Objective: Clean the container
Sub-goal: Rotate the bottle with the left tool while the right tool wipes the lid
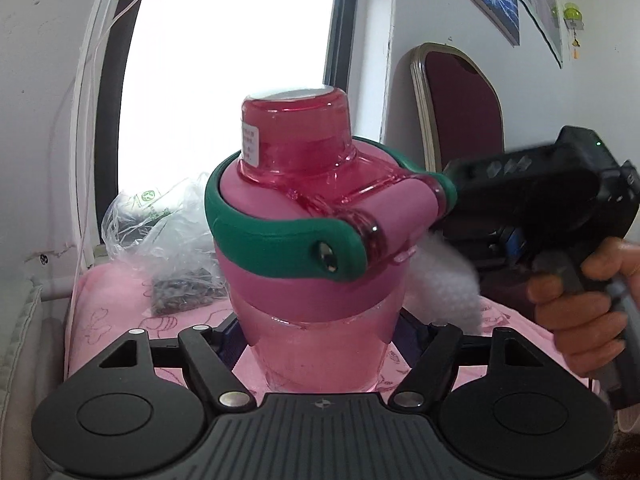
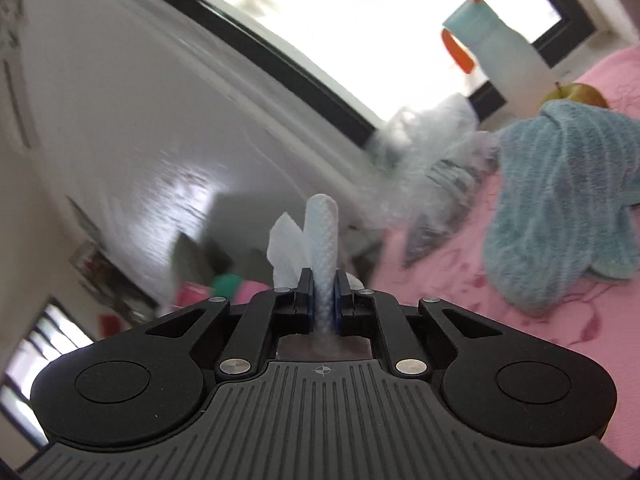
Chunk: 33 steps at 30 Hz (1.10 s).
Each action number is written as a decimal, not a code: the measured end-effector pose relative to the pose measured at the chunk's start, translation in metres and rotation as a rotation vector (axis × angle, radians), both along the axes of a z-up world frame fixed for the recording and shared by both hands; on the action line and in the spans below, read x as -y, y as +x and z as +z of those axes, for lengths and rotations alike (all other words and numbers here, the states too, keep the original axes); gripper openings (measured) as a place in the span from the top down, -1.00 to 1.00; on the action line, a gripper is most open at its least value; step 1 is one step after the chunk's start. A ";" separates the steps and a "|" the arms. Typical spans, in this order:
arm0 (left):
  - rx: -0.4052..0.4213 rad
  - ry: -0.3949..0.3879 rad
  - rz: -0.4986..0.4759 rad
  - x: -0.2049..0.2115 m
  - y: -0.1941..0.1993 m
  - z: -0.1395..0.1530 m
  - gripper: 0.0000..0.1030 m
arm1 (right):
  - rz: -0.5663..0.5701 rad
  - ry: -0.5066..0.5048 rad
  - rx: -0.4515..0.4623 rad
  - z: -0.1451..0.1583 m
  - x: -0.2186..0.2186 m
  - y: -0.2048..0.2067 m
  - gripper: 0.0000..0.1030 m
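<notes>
While the left gripper is clamping the pink water bottle upright between its fingers, a blurred white wipe is brushing the bottle's right side. Seen from the right wrist, the right gripper is pinching that folded wipe, with a blue towel lying off to its right.

A crinkled clear plastic bag lies on the pink cloth near the window. Far right stands a maroon chair. A blue towel covers a yellowish apple.
</notes>
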State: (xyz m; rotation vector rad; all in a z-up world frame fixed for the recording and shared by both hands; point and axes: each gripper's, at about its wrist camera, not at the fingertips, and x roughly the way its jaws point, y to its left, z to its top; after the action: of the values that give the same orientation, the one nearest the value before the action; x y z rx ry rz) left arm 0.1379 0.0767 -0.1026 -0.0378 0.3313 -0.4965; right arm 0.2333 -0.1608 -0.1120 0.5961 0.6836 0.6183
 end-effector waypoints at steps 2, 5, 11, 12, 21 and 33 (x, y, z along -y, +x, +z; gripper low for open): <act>-0.008 -0.017 0.008 -0.002 0.000 0.000 -0.39 | -0.063 -0.122 -0.121 -0.018 -0.001 0.011 0.80; -0.009 -0.023 0.023 0.000 0.001 0.000 -0.39 | -0.086 -0.125 -0.222 -0.033 0.009 0.013 0.81; 0.014 0.021 0.023 0.008 0.000 0.000 -0.38 | 0.058 0.313 0.061 -0.008 0.039 -0.015 0.81; 0.016 0.025 0.023 0.008 0.001 -0.001 -0.38 | 0.095 0.365 0.080 -0.008 0.039 -0.016 0.81; 0.004 0.012 0.045 0.007 0.008 -0.003 -0.37 | -0.026 -0.161 -0.199 -0.041 0.014 0.004 0.81; 0.018 0.121 0.390 0.070 -0.005 -0.008 -0.77 | -0.200 -0.051 -0.211 -0.039 0.048 -0.005 0.76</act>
State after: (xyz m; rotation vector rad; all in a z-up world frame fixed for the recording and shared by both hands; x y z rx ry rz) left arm 0.1331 0.0070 -0.1102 0.0199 0.3264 -0.0904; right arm 0.2279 -0.2091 -0.1509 0.6791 0.8229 0.3540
